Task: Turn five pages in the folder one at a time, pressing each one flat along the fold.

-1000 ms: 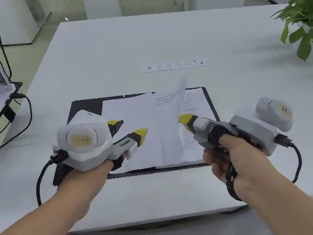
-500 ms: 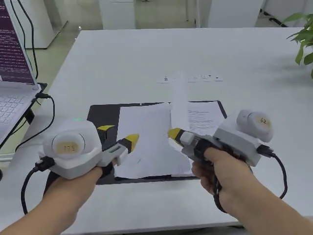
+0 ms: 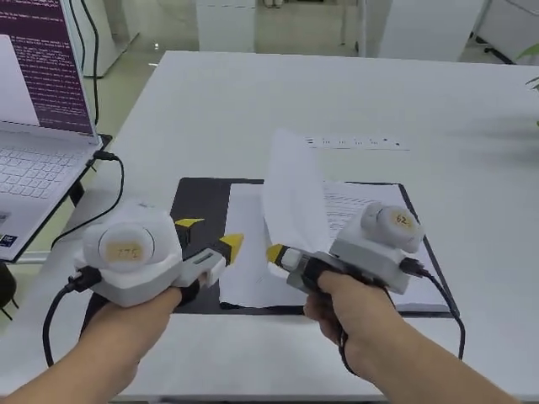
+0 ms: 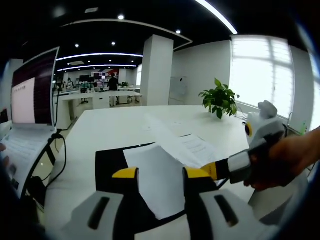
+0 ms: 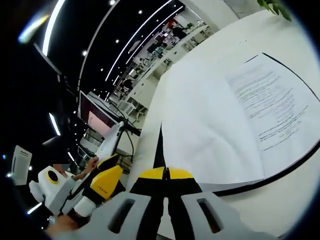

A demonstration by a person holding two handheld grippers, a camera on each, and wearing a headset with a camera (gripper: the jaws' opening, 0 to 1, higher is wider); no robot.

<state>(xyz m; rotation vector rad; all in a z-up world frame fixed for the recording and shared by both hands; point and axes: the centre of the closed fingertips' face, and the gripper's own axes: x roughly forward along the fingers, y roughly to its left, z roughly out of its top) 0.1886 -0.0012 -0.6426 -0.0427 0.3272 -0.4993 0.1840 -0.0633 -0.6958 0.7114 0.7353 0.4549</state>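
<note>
Open folder (image 3: pixel 198 202), one page (image 3: pixel 290 194) in right gripper (image 3: pixel 274 252)

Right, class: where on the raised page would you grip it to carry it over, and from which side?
Grip the raised page at its near bottom corner, coming from the person's side of the folder. It stands up, hinged at the fold, so that free corner is off the sheets below; the right gripper is shut there.
</note>
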